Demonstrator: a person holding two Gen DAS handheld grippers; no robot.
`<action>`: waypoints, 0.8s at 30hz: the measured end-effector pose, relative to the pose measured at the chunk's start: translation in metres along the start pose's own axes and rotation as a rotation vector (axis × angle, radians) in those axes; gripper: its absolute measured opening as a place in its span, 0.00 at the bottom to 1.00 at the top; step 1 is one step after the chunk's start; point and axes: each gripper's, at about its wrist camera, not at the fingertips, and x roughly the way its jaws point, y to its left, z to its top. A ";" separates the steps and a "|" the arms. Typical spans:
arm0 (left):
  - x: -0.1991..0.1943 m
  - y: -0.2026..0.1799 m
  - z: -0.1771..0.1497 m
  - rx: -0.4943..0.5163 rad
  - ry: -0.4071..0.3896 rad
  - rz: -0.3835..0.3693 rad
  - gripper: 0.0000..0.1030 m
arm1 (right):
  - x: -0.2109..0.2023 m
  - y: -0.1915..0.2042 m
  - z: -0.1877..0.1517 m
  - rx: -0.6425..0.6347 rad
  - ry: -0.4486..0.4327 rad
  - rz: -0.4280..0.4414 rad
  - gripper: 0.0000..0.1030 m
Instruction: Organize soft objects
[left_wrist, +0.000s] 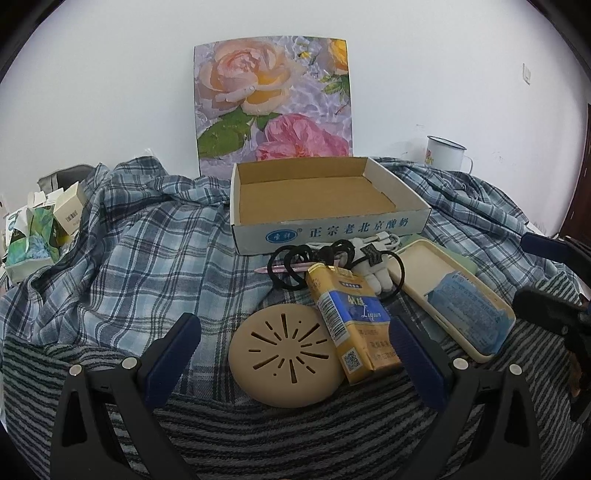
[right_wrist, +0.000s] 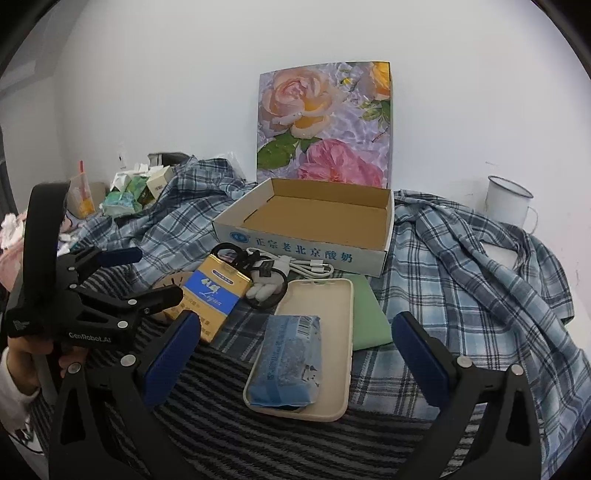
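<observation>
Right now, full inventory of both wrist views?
cardboard box: 1, white outside, brown inside, centre back, empty
rose picture: 1, against wall
plaid cloth: 1, blue, covering surface
cigarette pack: 1, yellow-blue, front
slotted disc: 1, beige, beside pack
phone case: 1, cream, right
blue packet: 1, in case
hair ties: several, black, before box
enamel mug: 1, white, back right
left gripper: open
right gripper: open
</observation>
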 end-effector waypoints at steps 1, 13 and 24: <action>0.001 0.000 0.000 0.001 0.005 0.000 1.00 | 0.001 0.002 -0.001 -0.011 0.004 -0.005 1.00; 0.003 0.002 0.000 0.008 0.009 0.006 1.00 | 0.003 0.004 -0.002 -0.022 0.014 -0.012 1.00; 0.004 0.005 -0.001 0.015 0.010 0.010 1.00 | 0.006 0.006 -0.003 -0.033 0.025 -0.016 1.00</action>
